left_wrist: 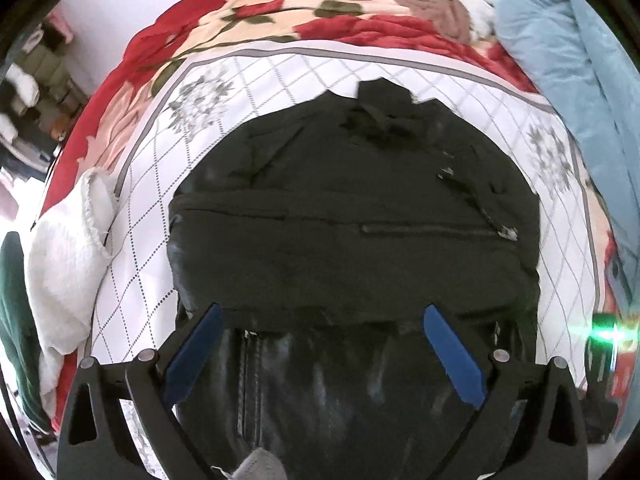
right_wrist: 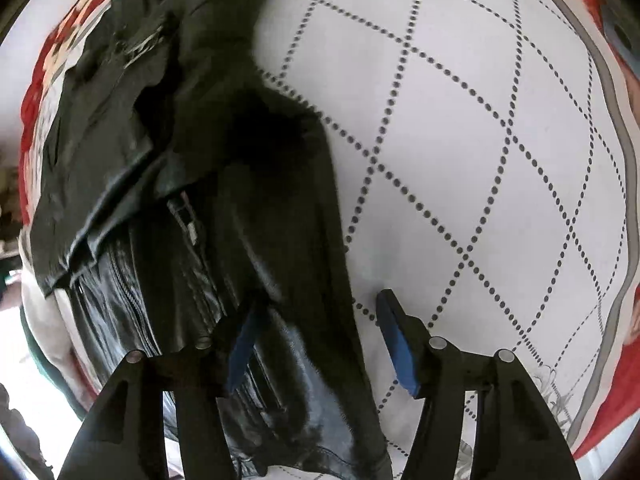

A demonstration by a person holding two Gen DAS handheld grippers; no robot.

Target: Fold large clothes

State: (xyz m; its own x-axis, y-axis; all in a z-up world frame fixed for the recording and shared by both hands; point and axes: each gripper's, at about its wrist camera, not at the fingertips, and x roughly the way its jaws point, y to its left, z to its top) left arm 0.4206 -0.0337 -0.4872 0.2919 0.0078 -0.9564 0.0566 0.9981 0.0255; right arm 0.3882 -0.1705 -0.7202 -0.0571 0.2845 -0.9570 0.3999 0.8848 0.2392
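Note:
A black leather jacket [left_wrist: 352,216] lies partly folded on a white sheet with a dotted diamond pattern [left_wrist: 280,76]. My left gripper [left_wrist: 320,312] is open, its blue fingers [left_wrist: 452,356] spread above the jacket's near part, holding nothing. In the right wrist view the jacket [right_wrist: 192,184] fills the left half, with zips showing. My right gripper [right_wrist: 316,308] is open over the jacket's right edge: the left finger [right_wrist: 242,344] is over the leather, the right finger [right_wrist: 396,340] over the white sheet [right_wrist: 480,140].
A red floral blanket [left_wrist: 248,16] lies under the sheet. A white knitted garment [left_wrist: 68,248] sits at the left, a light blue quilt [left_wrist: 560,52] at the right, a brown garment [left_wrist: 436,4] at the far edge. Shelves stand far left.

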